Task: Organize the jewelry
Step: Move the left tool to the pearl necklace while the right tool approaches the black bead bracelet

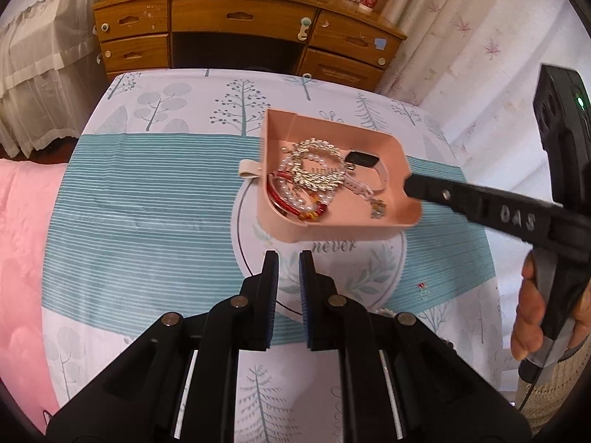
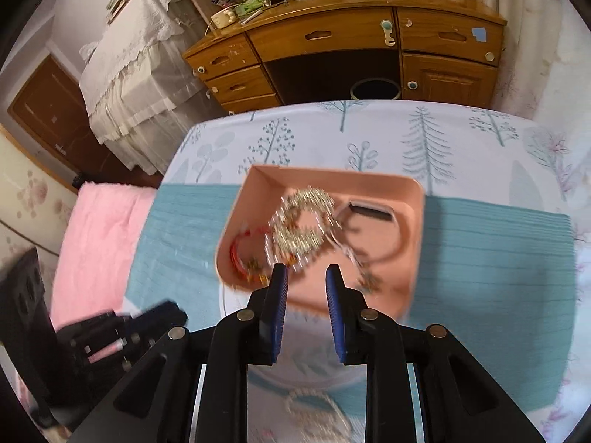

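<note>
Left wrist view: the pink tray point(image 1: 373, 140) at one o'clock holds the jewelry point(image 1: 314, 170) so it stays together. Left gripper point(image 1: 289, 258) is nearly closed, empty. Right gripper point(image 2: 306, 273) has a small gap, holding nothing.

Home bedroom: wooden desk point(image 1: 243, 26) with drawers, lace curtain point(image 2: 125, 74), printed bedsheet point(image 1: 147, 184), pink quilt point(image 1: 22, 243).

- my left gripper point(image 1: 289, 258) is matte black, with blue ribbed pads on the inner finger faces and round silver pivot pins on its linkages.
- my right gripper point(image 2: 306, 273) matches it: black arms, blue pads point(image 2: 280, 288), silver pins.
- its side reads "das" in pale letters; the black handle carries a green light.
</note>
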